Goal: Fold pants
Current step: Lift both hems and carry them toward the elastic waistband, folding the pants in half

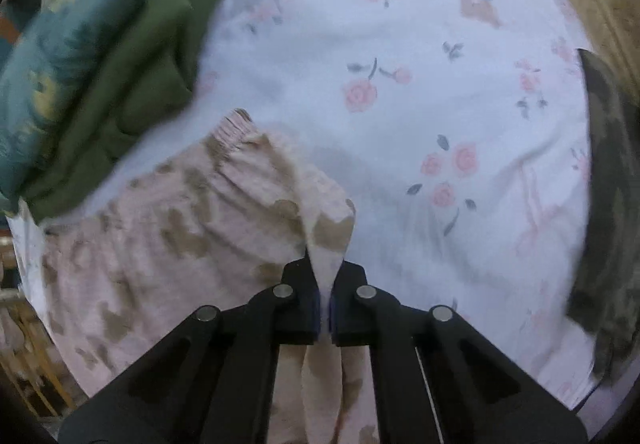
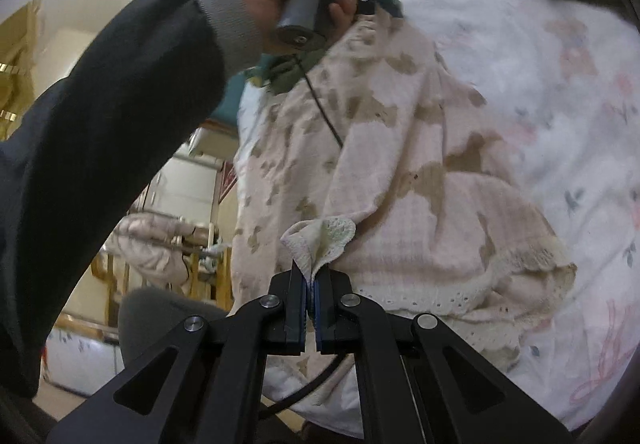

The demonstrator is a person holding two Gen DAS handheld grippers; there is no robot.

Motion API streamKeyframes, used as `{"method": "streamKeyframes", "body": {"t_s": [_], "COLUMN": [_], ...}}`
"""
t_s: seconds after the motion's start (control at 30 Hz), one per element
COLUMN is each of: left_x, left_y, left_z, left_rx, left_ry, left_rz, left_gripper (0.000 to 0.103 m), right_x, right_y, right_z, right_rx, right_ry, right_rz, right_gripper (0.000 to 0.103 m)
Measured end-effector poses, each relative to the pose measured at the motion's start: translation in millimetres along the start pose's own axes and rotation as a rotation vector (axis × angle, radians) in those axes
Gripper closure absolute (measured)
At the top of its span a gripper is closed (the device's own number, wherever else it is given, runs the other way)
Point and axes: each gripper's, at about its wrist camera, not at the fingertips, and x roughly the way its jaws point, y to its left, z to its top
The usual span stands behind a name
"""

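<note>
Left gripper [image 1: 325, 298] fingers clamped on a pinched fold of the pants [image 1: 180, 228]; right gripper [image 2: 311, 298] fingers clamped on their lace hem. Pale pink, tan-blotched, rumpled, spread across the floral bed sheet [image 1: 400, 43] beside a green cloth [image 1: 152, 55].
</note>
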Motion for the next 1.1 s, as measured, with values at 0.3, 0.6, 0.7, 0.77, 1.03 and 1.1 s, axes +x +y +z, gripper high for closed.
{"method": "streamKeyframes", "body": {"t_s": [0.3,0.6,0.7,0.77,1.03,1.1], "left_x": [-86.3,-86.2,-69.1,-59.7,-25.5,-14.8], "left_y": [75.5,183.3,217.6,242.0,289.4,301.4], "left_z": [-38.4,-83.4,-94.9,-100.7,-112.3,-114.3], "left_rx": [0.103,0.050,0.017,-0.017,-0.027,-0.080], "left_ry": [-0.053,-0.083,-0.068,-0.057,-0.051,-0.066], "left_rz": [0.029,0.077,0.092,0.084,0.118,0.105], "left_gripper": [0.102,0.102,0.102,0.102,0.102,0.100], "right_x": [2.2,62.4,92.2,106.1,141.4,147.2], "right_y": [58.1,133.8,141.4,141.8,150.3,150.2], "right_z": [-16.5,-22.5,-24.0,-25.5,-22.7,-23.7], "right_rx": [-0.223,-0.363,-0.387,-0.381,-0.408,-0.425], "right_ry": [0.034,0.195,0.266,0.305,0.416,0.428], "right_rz": [0.176,0.273,0.269,0.275,0.280,0.258], "right_gripper": [0.101,0.101,0.101,0.101,0.101,0.101]}}
